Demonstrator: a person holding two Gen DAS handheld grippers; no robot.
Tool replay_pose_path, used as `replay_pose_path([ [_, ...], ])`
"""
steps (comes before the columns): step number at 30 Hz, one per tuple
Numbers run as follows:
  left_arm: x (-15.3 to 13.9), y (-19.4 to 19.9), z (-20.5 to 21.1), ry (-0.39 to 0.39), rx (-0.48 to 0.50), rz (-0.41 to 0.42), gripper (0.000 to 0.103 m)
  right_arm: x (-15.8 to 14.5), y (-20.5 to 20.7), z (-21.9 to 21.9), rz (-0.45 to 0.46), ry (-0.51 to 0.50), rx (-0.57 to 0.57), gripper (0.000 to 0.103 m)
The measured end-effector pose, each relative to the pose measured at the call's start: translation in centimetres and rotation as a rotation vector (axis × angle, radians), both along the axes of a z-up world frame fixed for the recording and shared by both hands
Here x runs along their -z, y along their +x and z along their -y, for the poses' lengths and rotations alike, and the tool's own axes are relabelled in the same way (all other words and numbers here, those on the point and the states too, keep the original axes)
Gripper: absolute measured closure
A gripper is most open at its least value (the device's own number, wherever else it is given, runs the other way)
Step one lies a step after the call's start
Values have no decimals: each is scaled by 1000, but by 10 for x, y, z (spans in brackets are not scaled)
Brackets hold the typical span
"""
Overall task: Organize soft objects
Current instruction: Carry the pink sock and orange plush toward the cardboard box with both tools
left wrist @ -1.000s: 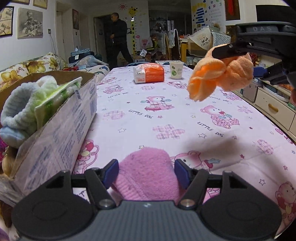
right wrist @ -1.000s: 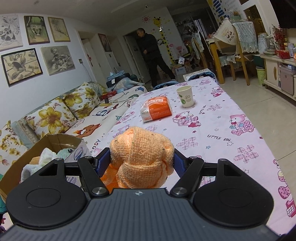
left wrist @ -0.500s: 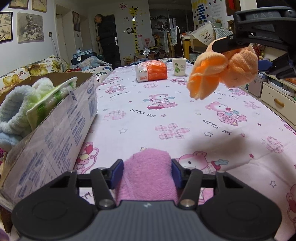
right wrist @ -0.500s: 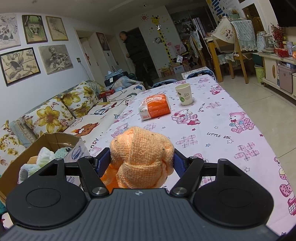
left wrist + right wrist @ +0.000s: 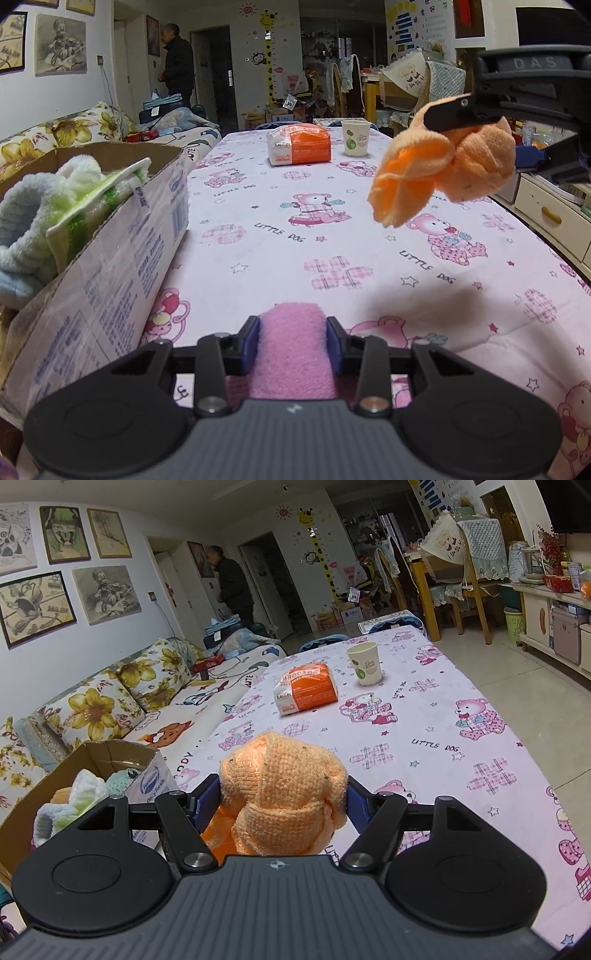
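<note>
My left gripper (image 5: pixel 291 341) is shut on a pink fuzzy soft piece (image 5: pixel 293 354) low over the near end of the table. My right gripper (image 5: pixel 282 801) is shut on an orange knitted bundle (image 5: pixel 284 794) and holds it in the air; the bundle also shows in the left wrist view (image 5: pixel 443 162), up at the right. A cardboard box (image 5: pixel 110 258) stands on the table at the left and holds several soft pieces, blue and green-white (image 5: pixel 48 206). It also shows in the right wrist view (image 5: pixel 110 760), low at the left.
The table has a white cloth with pink bears (image 5: pixel 332 229). An orange tissue pack (image 5: pixel 299 147) and a paper cup (image 5: pixel 355 136) stand at the far end. A floral sofa (image 5: pixel 110 701) runs along the left. A man (image 5: pixel 232 587) stands far back. Cabinets (image 5: pixel 546 218) line the right.
My left gripper has closed tighter on the pink piece, which now looks narrower between the fingers. My right gripper has stayed shut on the orange bundle, shifting slightly. The man has walked left.
</note>
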State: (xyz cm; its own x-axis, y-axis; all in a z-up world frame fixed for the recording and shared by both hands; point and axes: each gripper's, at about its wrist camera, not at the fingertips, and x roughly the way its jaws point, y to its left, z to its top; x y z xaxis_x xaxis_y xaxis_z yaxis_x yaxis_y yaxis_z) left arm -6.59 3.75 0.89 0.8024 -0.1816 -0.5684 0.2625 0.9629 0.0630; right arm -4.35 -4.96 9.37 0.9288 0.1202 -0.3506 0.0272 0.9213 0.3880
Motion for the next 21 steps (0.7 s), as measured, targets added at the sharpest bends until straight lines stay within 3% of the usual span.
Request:
replay_pose_path([
  [11,10,12,4,19,-23,-13,46,1,3,4,-10,-14,-3,16],
  [16,10,14,3,33,-34,-2,60,2,4,8,-15,-2,10,16],
  [21,5,13,0,14,-38,-2,66,1,3,2,-12,-4,16,16],
])
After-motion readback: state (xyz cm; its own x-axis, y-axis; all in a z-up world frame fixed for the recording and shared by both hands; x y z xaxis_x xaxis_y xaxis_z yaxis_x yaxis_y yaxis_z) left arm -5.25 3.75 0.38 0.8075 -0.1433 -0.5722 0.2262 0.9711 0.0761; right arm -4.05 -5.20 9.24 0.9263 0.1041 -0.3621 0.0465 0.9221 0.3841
